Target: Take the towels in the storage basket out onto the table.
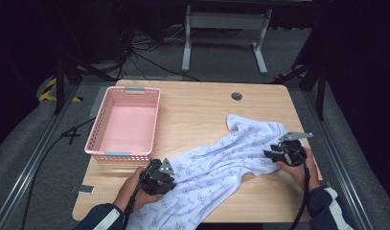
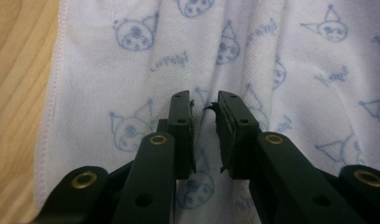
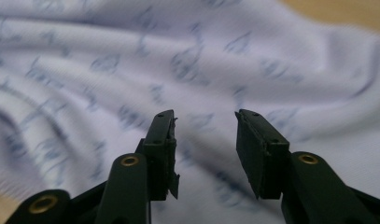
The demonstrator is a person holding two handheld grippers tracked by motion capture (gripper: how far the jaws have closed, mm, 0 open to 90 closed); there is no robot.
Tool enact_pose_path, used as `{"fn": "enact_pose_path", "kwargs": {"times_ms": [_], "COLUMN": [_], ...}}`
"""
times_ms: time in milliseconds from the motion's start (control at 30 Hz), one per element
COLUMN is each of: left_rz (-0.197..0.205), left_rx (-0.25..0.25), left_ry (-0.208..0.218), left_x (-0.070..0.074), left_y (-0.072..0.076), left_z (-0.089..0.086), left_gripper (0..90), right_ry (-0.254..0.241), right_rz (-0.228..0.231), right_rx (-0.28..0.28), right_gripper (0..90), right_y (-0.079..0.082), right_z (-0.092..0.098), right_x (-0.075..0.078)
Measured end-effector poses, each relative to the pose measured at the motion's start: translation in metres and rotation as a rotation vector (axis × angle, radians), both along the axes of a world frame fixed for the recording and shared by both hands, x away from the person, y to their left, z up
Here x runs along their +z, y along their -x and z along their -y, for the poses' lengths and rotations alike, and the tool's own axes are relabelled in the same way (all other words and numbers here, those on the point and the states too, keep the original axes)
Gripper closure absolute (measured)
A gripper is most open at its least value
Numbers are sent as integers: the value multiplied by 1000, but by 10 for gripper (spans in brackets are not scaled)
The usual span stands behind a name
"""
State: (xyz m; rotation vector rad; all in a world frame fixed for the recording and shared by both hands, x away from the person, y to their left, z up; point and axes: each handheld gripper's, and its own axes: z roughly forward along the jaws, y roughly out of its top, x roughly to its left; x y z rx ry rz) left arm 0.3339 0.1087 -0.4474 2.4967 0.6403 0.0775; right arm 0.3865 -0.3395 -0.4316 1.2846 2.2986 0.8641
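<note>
White printed towel [image 1: 221, 163] lies crumpled across the table [image 1: 197, 105], spread beneath and ahead of both claws; left gripper [image 1: 159, 178] is narrowly parted, right gripper [image 1: 284, 152] wider, neither holding cloth, so folding and the empty basket [image 1: 123, 122] remain ahead.

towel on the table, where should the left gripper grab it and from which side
Grip the towel at its stitched left edge, coming in from the bare wood side of the table. There the cloth lies flat in one thin layer with a firm hem, so one jaw can probably slide under it. The left gripper now hovers open over the flat middle, where there is little to pinch.
</note>
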Motion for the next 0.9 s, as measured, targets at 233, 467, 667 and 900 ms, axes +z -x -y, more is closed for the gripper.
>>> {"fn": "enact_pose_path", "kwargs": {"times_ms": [233, 467, 667, 900], "left_rz": [-6, -29, -39, -51], "left_rx": [-3, -43, -108, -200], "left_ry": [14, 40, 40, 41], "left_x": [-2, -3, -2, 1], "left_y": [3, 2, -2, -4], "left_z": [6, 22, 48, 87], "left_gripper": [763, 741, 732, 700], "right_ry": [0, 3, 28, 207], "right_rz": [-33, 16, 18, 83], "right_rx": [-30, -49, -58, -63], "right_gripper": [567, 566, 566, 539], "right_y": [-6, -42, -89, -125], "right_z": [-5, -8, -16, -40], "right_x": [-17, -21, -19, -15]}}
